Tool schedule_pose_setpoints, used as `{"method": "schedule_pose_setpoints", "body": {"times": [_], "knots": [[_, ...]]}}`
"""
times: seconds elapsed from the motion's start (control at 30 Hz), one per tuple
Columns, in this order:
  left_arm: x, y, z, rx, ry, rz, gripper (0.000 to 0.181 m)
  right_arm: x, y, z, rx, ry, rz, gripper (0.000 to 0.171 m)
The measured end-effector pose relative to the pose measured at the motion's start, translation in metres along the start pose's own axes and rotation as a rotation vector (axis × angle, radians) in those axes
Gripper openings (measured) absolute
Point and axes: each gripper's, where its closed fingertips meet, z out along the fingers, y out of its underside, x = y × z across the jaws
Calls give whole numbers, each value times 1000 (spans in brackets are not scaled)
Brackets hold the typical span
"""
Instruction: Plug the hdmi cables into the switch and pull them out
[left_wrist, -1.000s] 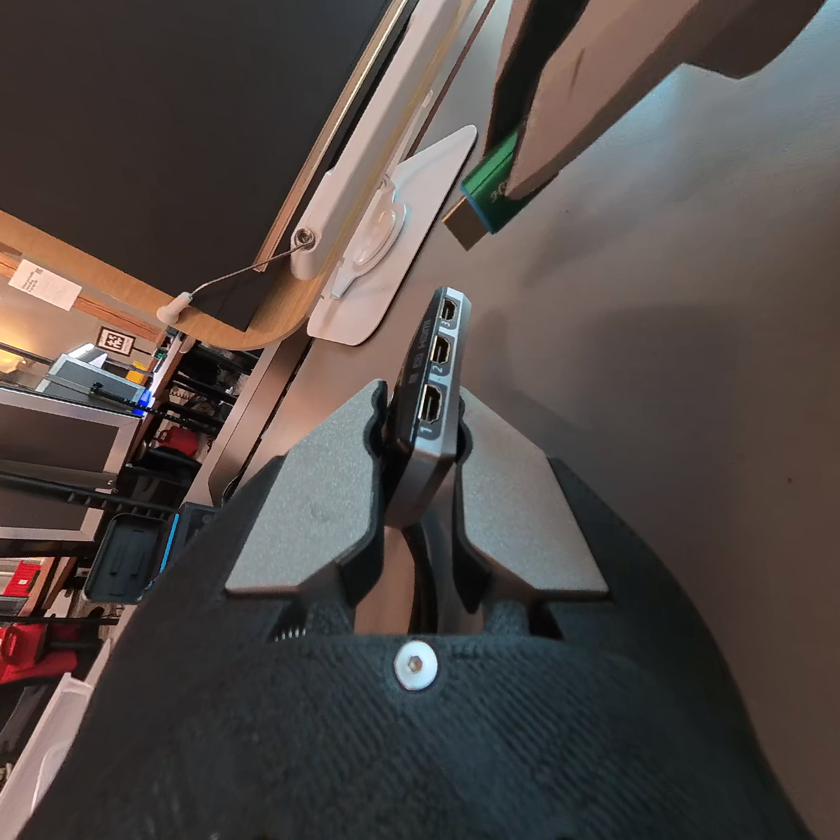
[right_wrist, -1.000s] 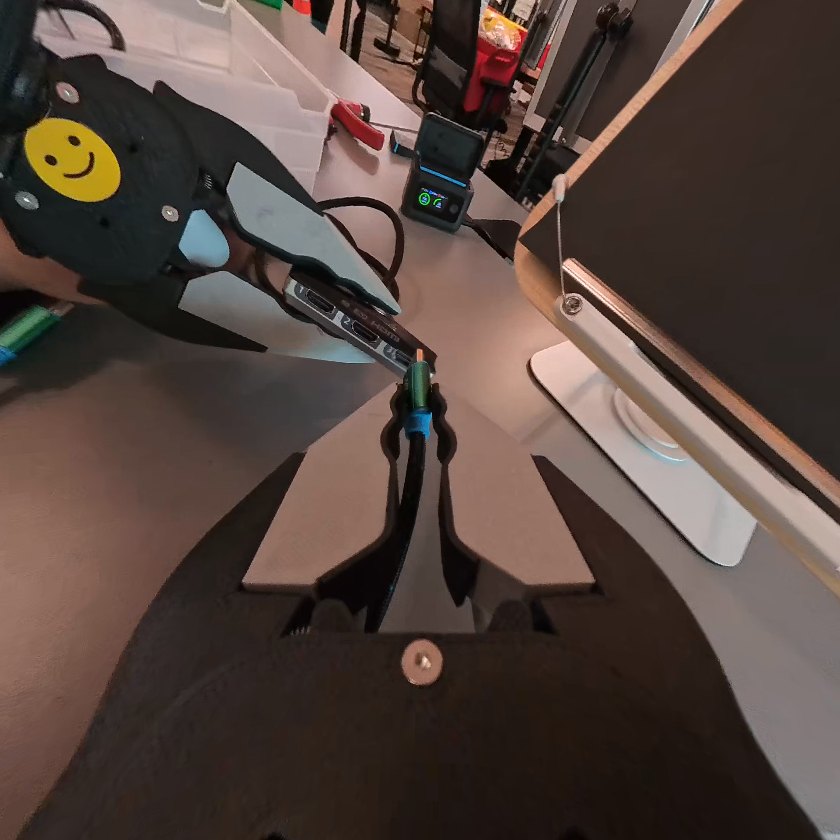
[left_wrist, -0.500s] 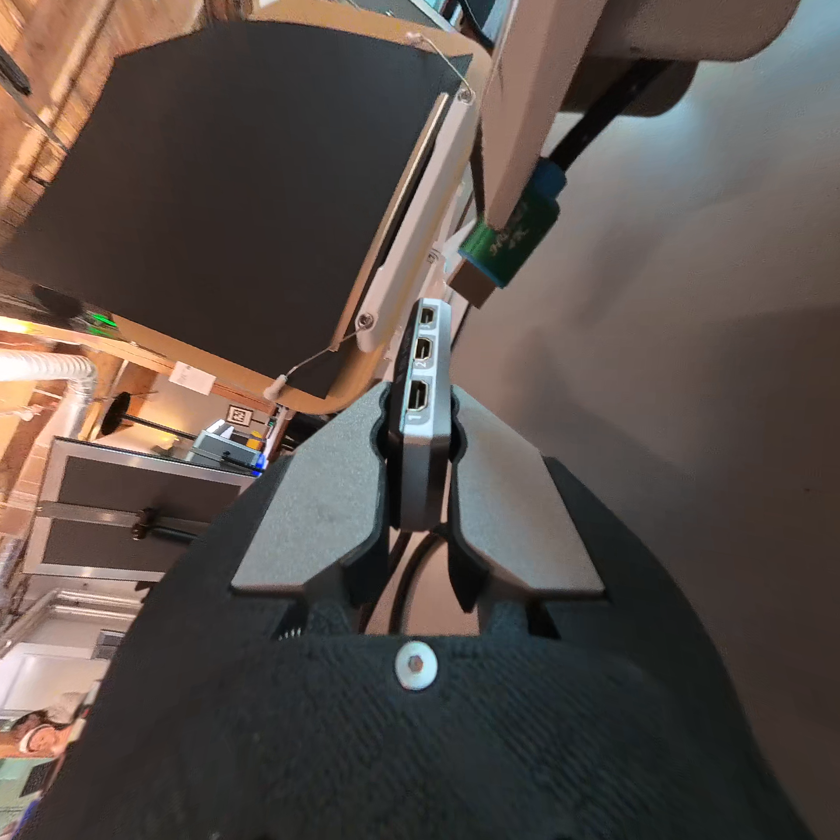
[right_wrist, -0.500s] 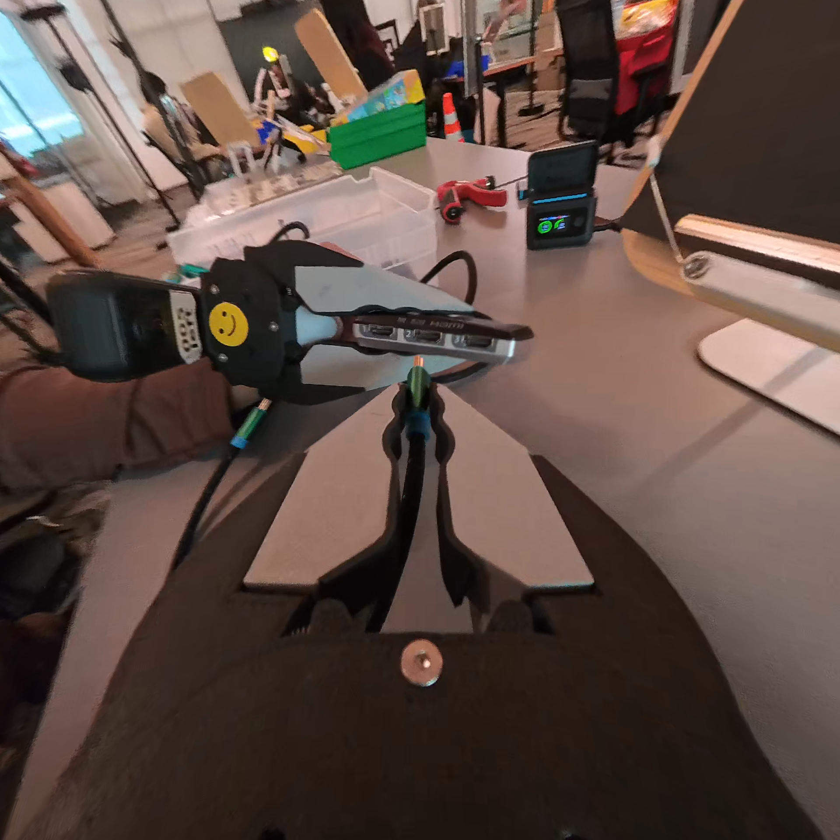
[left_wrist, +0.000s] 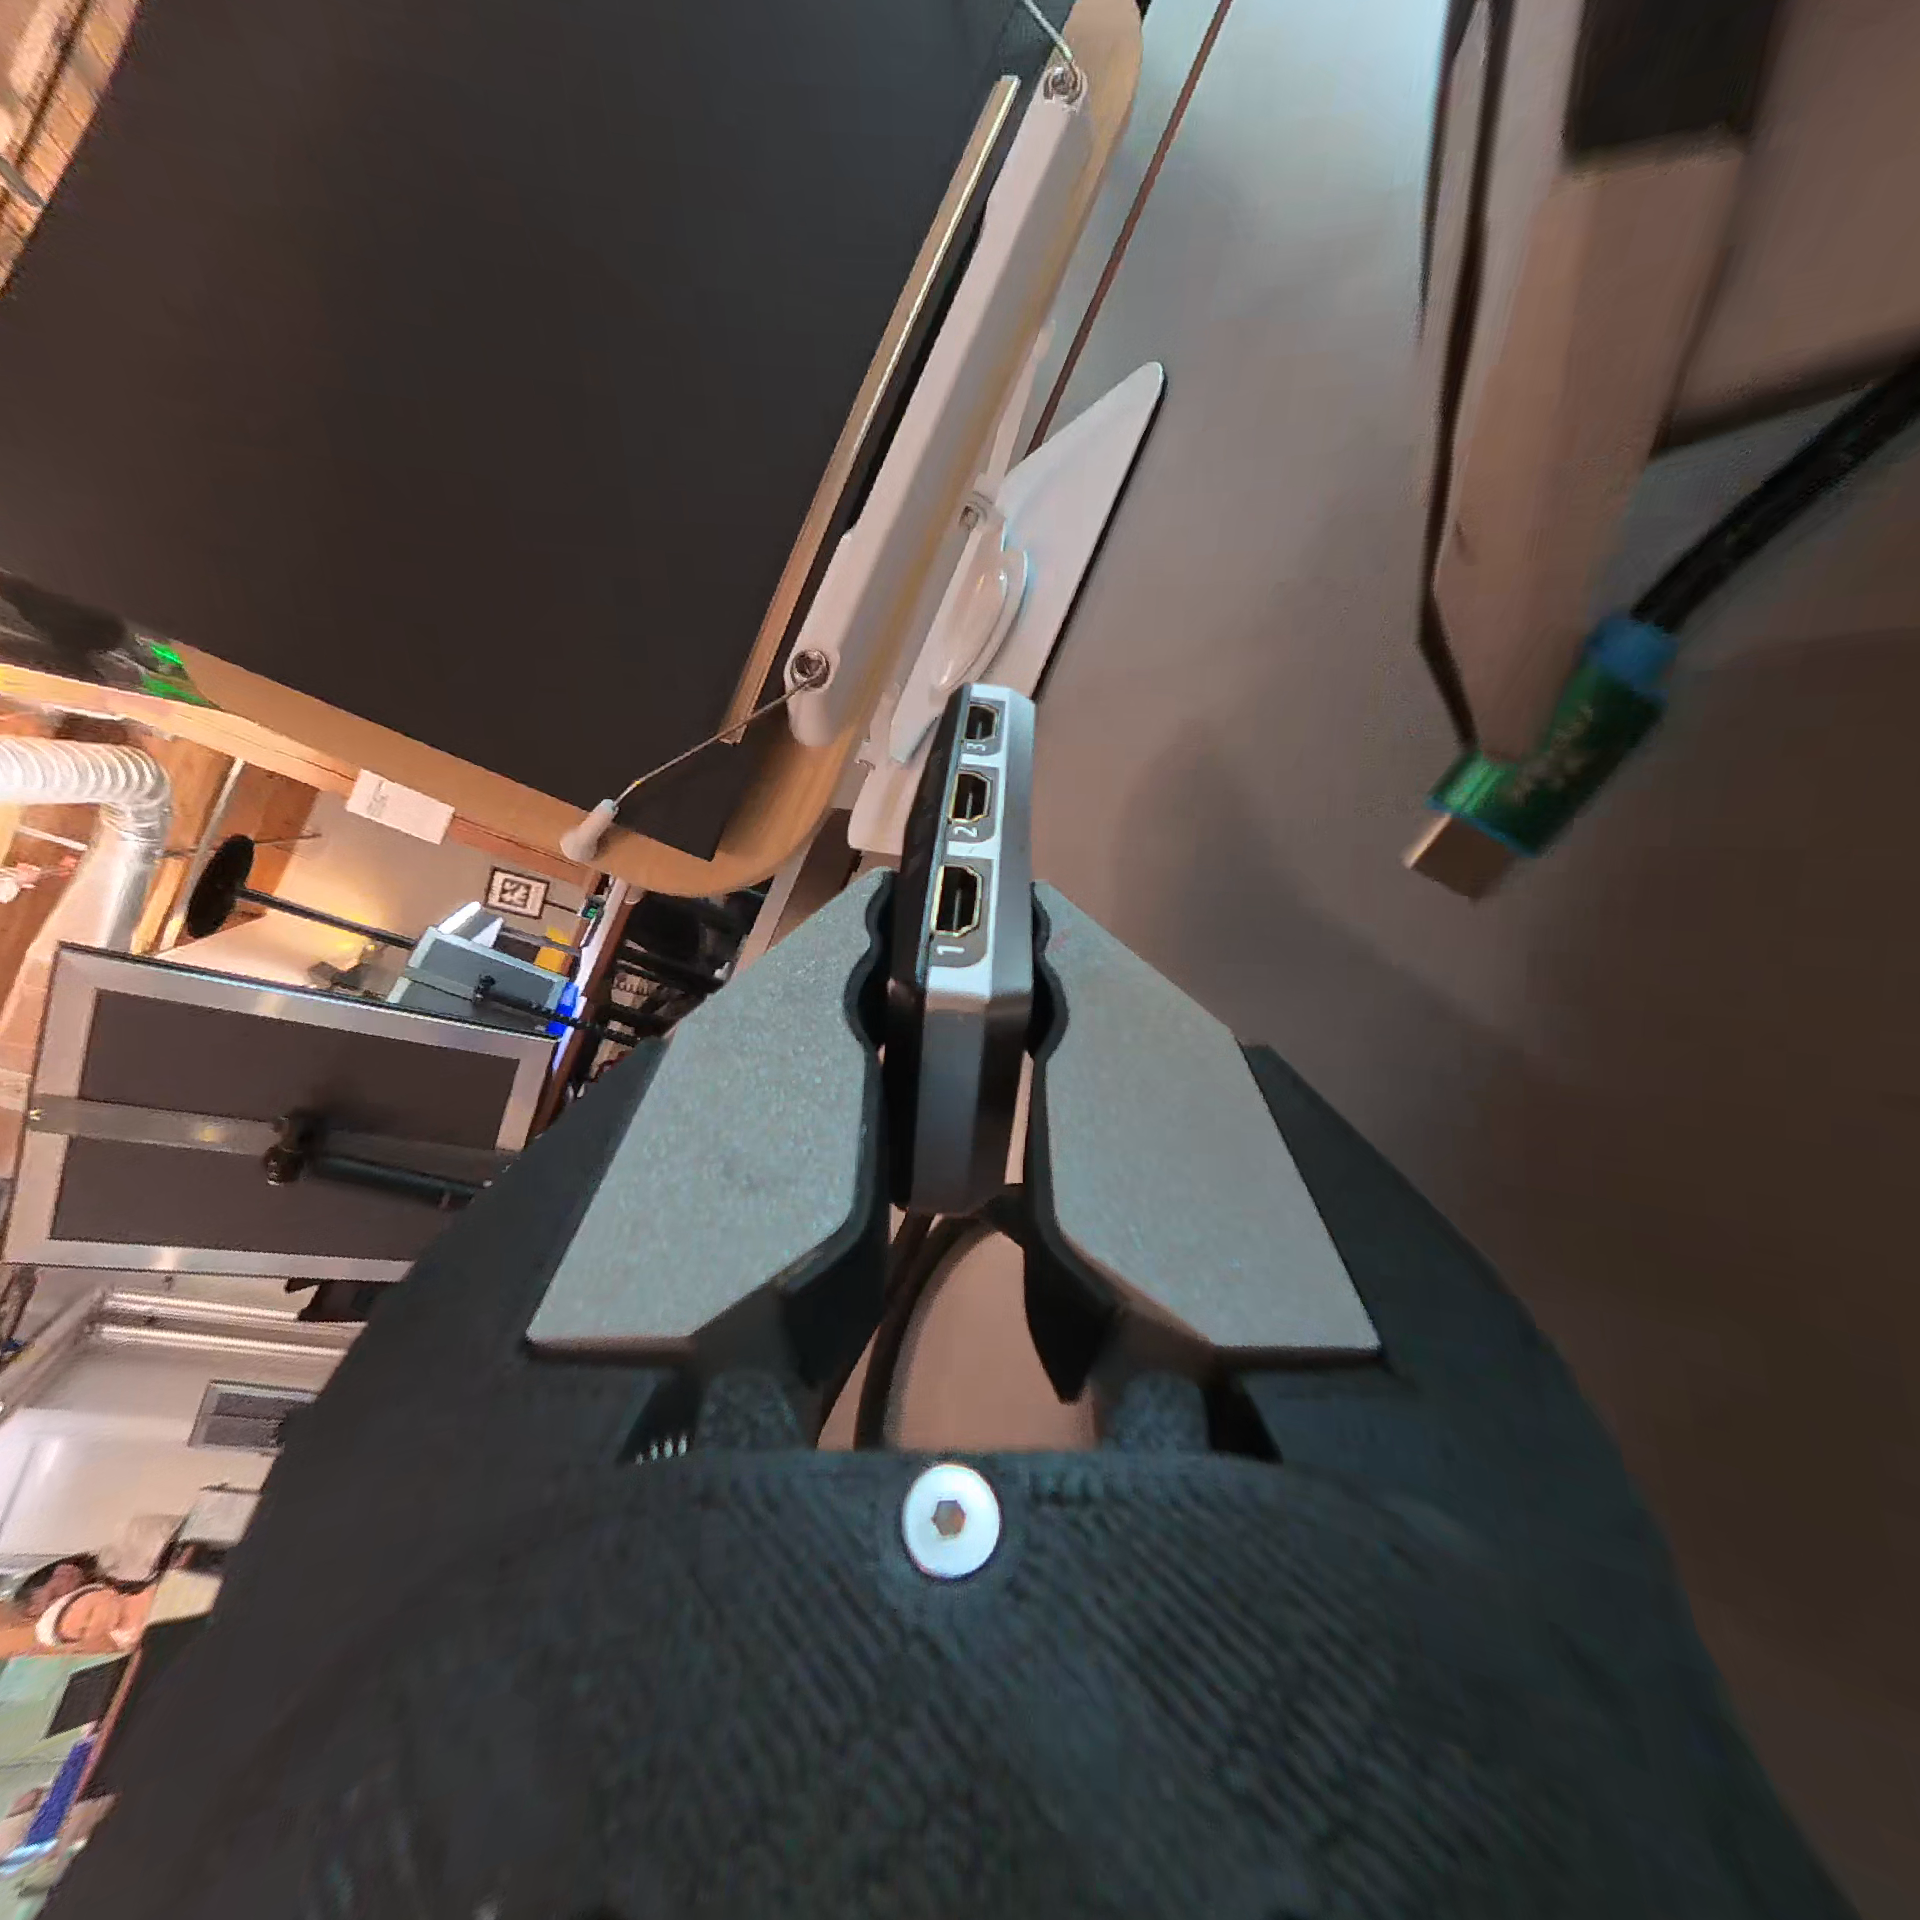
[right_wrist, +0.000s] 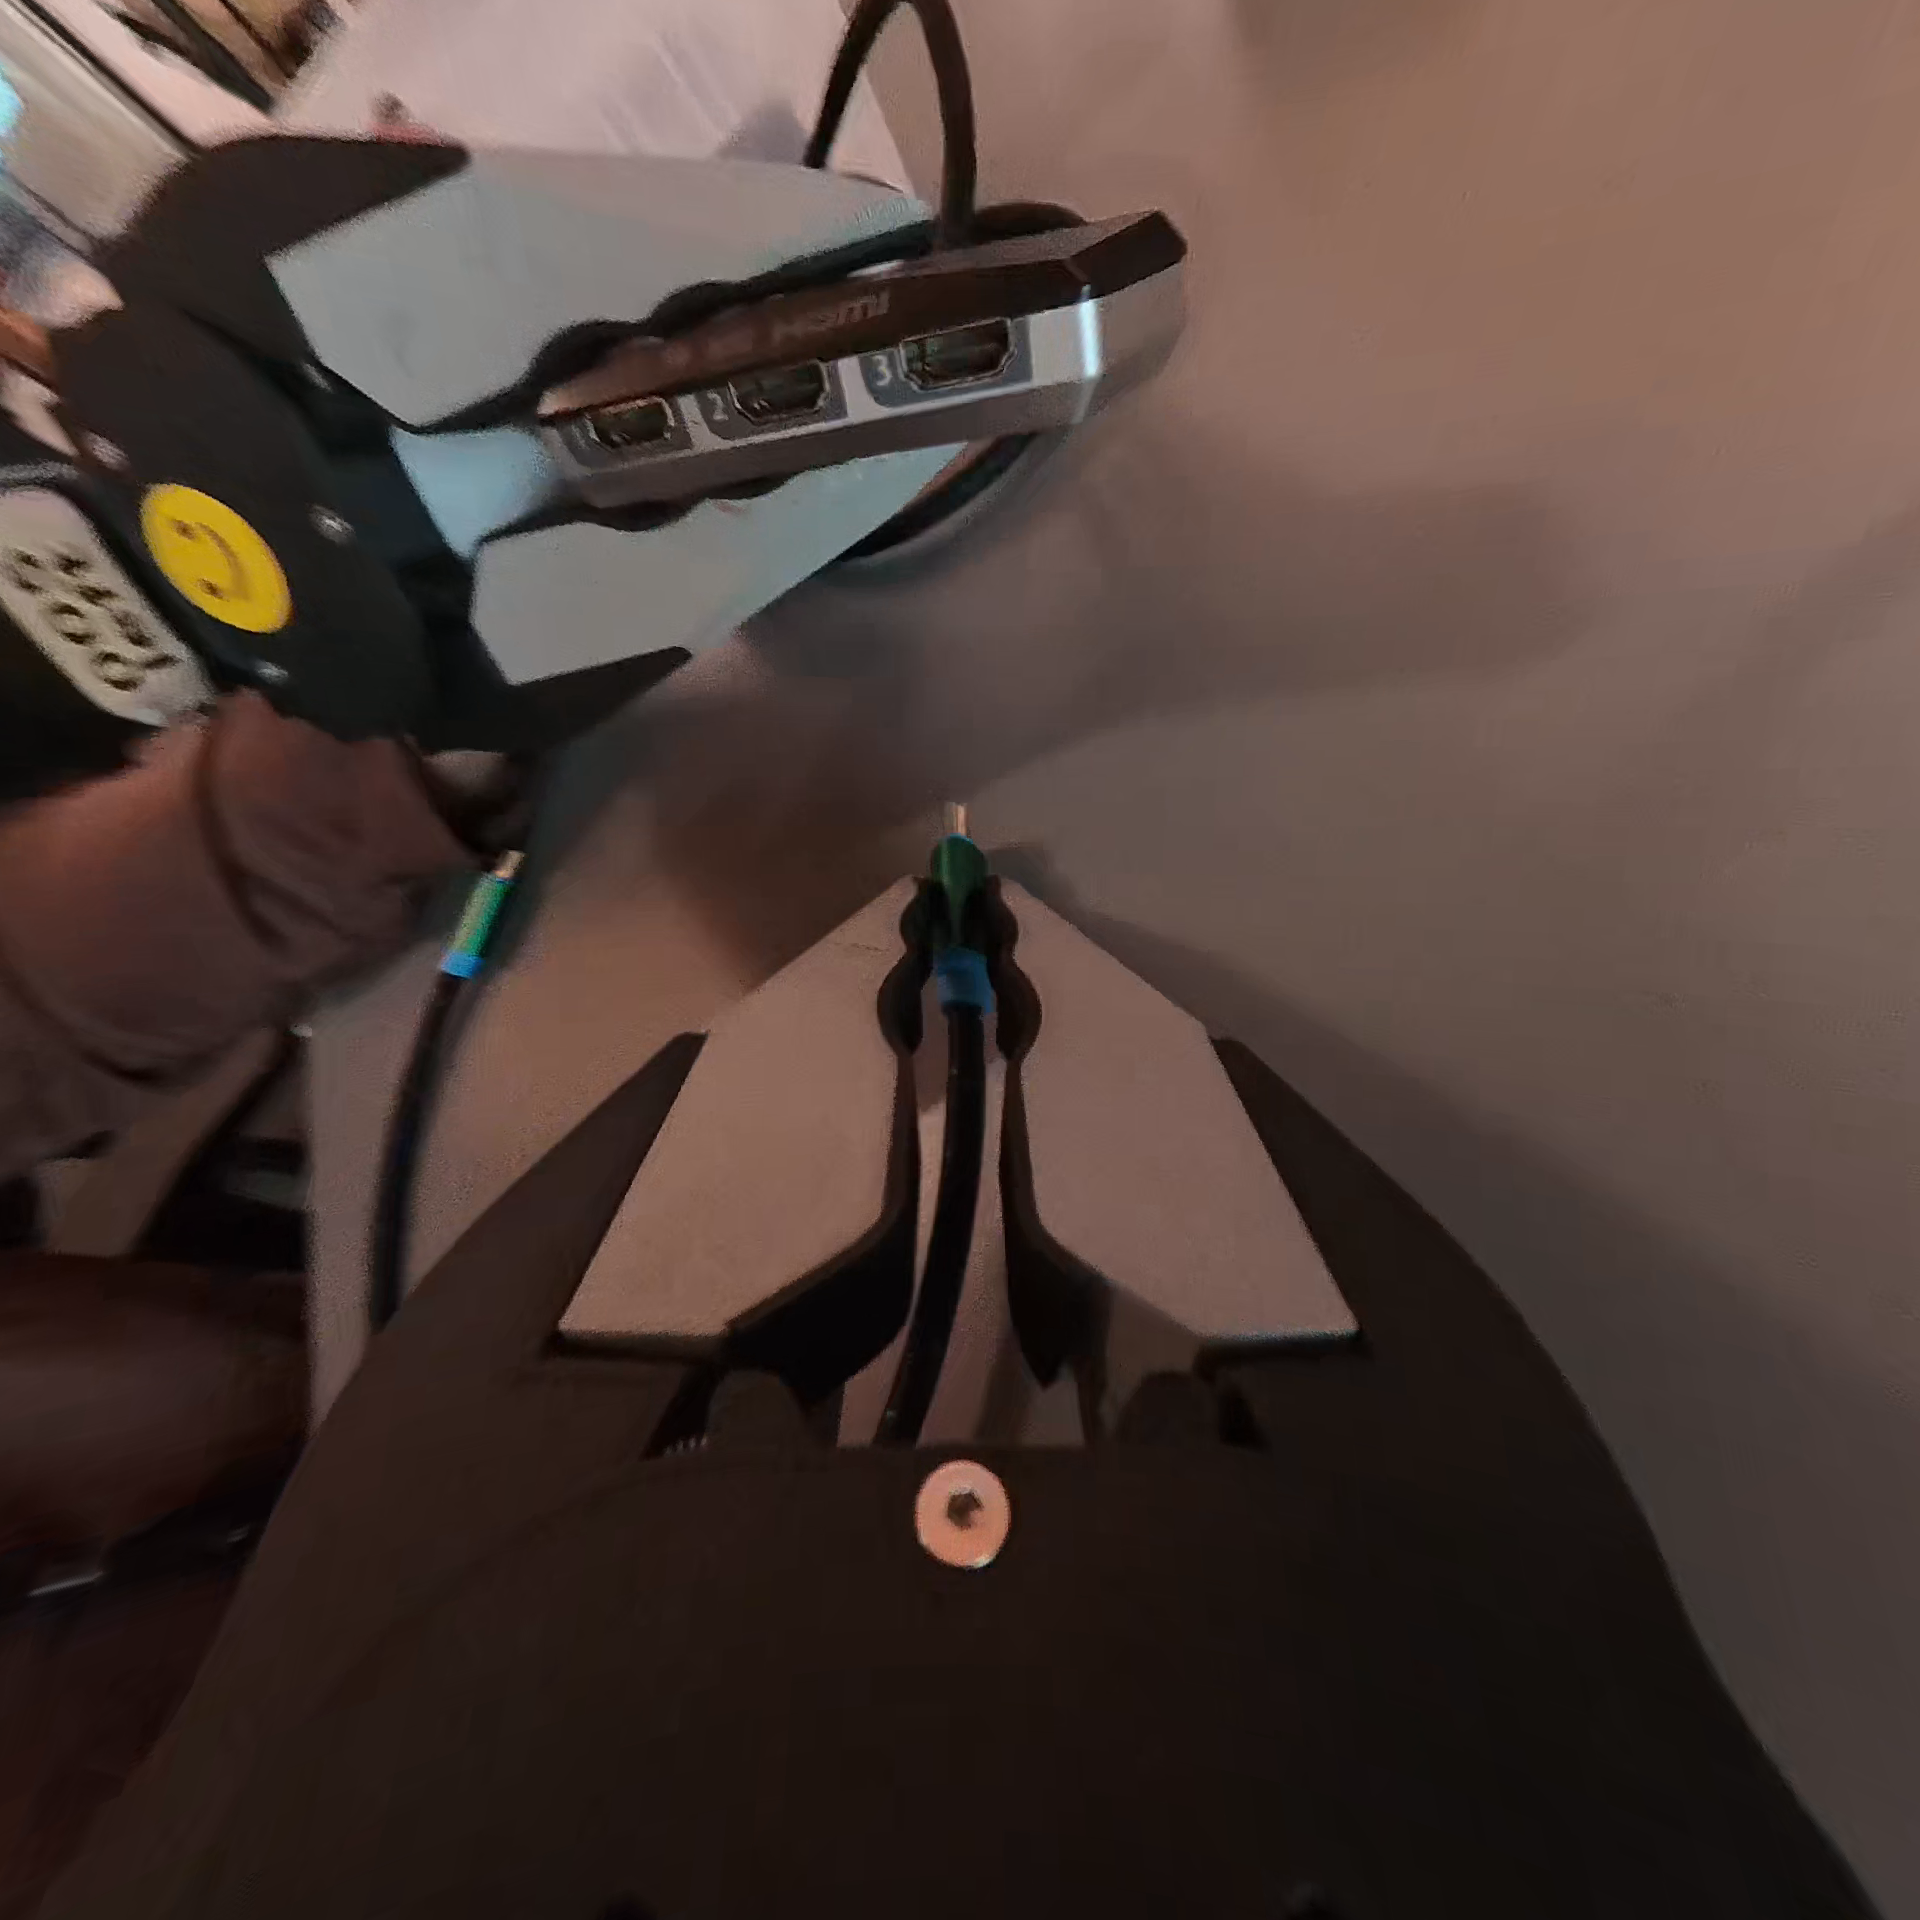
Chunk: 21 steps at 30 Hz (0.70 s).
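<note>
My left gripper (left_wrist: 961, 925) is shut on a grey HDMI switch (left_wrist: 971, 862) with three empty ports facing out. It holds the switch above the table. In the right wrist view the switch (right_wrist: 862, 364) and the left gripper (right_wrist: 582, 447) show at upper left. My right gripper (right_wrist: 956, 894) is shut on a green-and-blue HDMI plug (right_wrist: 954, 883), whose black cable runs back between the fingers. The plug (left_wrist: 1527, 769) is apart from the switch, below and to the side of its ports. A second green HDMI plug (right_wrist: 480, 914) lies by the person's sleeve.
A dark monitor (left_wrist: 468, 343) on a white stand (left_wrist: 1049, 540) stands on the grey table (right_wrist: 1455, 623). A black cable (right_wrist: 951, 94) loops behind the switch. A brown sleeve (right_wrist: 187, 894) is at the left. Shelves and equipment (left_wrist: 260, 1101) lie beyond the table. Across from one pair of fingers to the other is roughly 9 cm.
The right gripper with its plug has pulled away from the switch, to the right in the left wrist view. The right wrist view has swung down toward the table.
</note>
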Motion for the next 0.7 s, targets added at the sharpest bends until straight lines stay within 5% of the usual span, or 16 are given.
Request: {"method": "schedule_pose_setpoints", "body": {"times": [0.23, 0.7], "knots": [[7, -3, 1, 10, 28, 9, 21, 15, -3, -1, -23, 230, -203, 24], [7, 0, 2, 0, 37, -12, 21, -16, -3, -23, -95, 453, -797, 19]]}}
